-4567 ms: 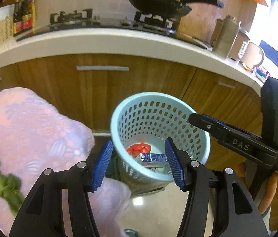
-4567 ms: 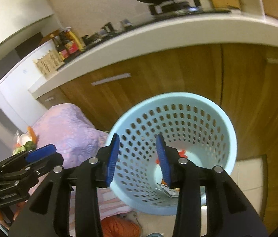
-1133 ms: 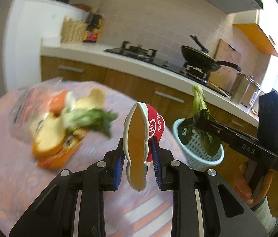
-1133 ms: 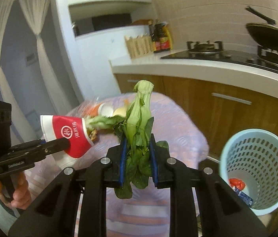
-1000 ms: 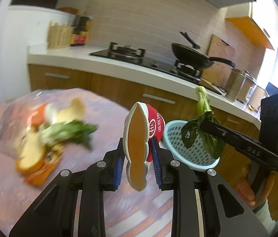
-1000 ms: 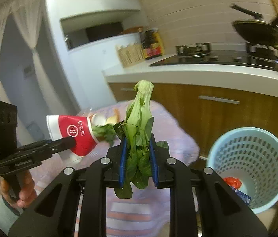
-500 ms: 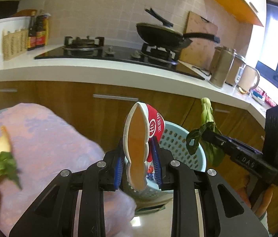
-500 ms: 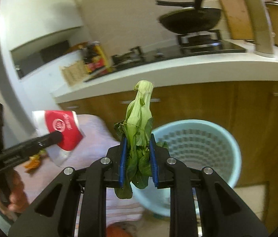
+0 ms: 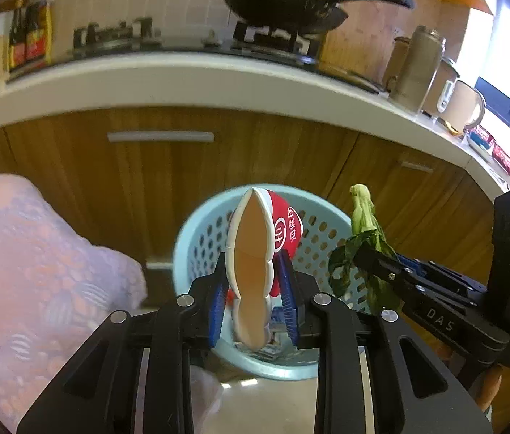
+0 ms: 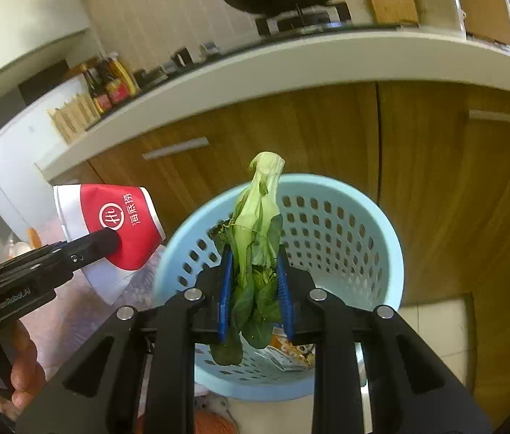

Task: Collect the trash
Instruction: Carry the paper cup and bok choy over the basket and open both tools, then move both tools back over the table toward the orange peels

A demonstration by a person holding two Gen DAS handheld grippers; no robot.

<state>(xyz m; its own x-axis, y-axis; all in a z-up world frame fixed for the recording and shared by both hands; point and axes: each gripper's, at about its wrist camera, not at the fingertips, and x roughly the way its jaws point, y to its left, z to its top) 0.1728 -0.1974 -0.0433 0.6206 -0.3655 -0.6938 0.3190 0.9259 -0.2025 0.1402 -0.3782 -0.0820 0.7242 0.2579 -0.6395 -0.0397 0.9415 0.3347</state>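
Both grippers hover over the pale blue perforated bin (image 9: 197, 238), which stands just ahead of their tips. Left gripper (image 9: 253, 302) squeezes a flattened red-and-white paper cup (image 9: 255, 253) (rim pinched into a slit); right gripper (image 10: 255, 291) clamps a limp bok choy stalk (image 10: 255, 231), wrappers lying in the bin beneath.

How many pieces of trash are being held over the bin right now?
2. A squashed red and white paper cup sits in the left gripper; a wilted bok choy sits in the right gripper. Both are at the blue basket, which already holds partly hidden trash.
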